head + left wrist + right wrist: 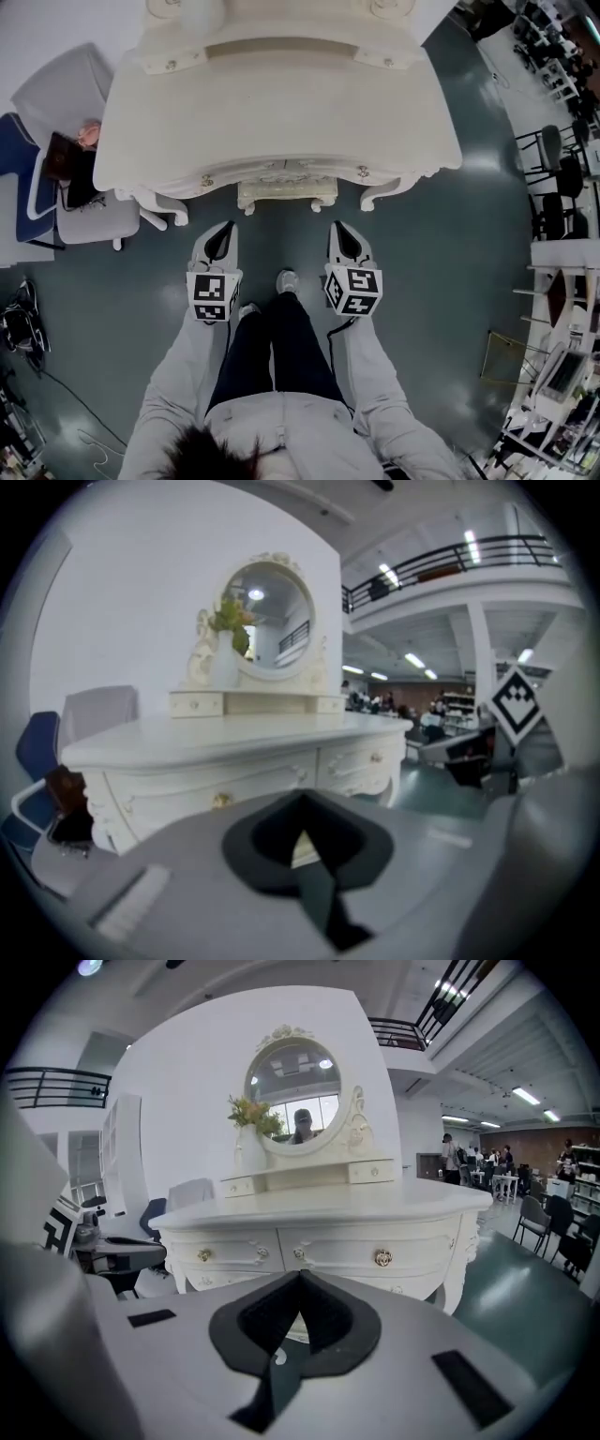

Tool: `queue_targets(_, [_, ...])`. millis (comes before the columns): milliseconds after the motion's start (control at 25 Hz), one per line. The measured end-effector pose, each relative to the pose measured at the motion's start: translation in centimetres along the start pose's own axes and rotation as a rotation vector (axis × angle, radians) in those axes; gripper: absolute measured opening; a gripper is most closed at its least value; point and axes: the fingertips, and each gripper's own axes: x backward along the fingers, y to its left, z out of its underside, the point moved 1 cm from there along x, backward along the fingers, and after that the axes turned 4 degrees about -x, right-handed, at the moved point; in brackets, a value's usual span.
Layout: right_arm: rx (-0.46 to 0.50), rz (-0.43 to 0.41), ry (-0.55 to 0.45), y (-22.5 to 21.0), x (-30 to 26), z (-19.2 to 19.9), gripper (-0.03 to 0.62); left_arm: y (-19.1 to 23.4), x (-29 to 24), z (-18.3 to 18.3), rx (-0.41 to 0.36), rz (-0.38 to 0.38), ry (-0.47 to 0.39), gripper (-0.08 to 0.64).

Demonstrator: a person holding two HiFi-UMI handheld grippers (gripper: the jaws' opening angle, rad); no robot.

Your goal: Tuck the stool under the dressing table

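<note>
The white dressing table fills the top of the head view, its oval mirror facing me in the right gripper view. The cream stool sits beneath the table's front edge between the legs; only its front rim shows. My left gripper and right gripper hover side by side over the floor just short of the table, both shut and empty. In the gripper views the drawer fronts lie straight ahead beyond the closed tips.
A grey chair and a blue chair stand left of the table, with a dark bag between them. Black chairs and racks line the right edge. Cables trail on the floor at left. My feet stand between the grippers.
</note>
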Motion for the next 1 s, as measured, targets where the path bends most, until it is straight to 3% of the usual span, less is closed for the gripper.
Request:
queue_targets(560, [0.089,-0.009,-0.107,3.2,8.5,-8.1,0.002,-1.0,7.1,-11.4,-0.043,0.012,-0.171,0.008])
queue_targets(1000, [0.096,0.015,-0.218,5.5,13.8,-12.2,0.002,-0.7,11.5,-16.4,0.004,0.019,-0.266,0.008])
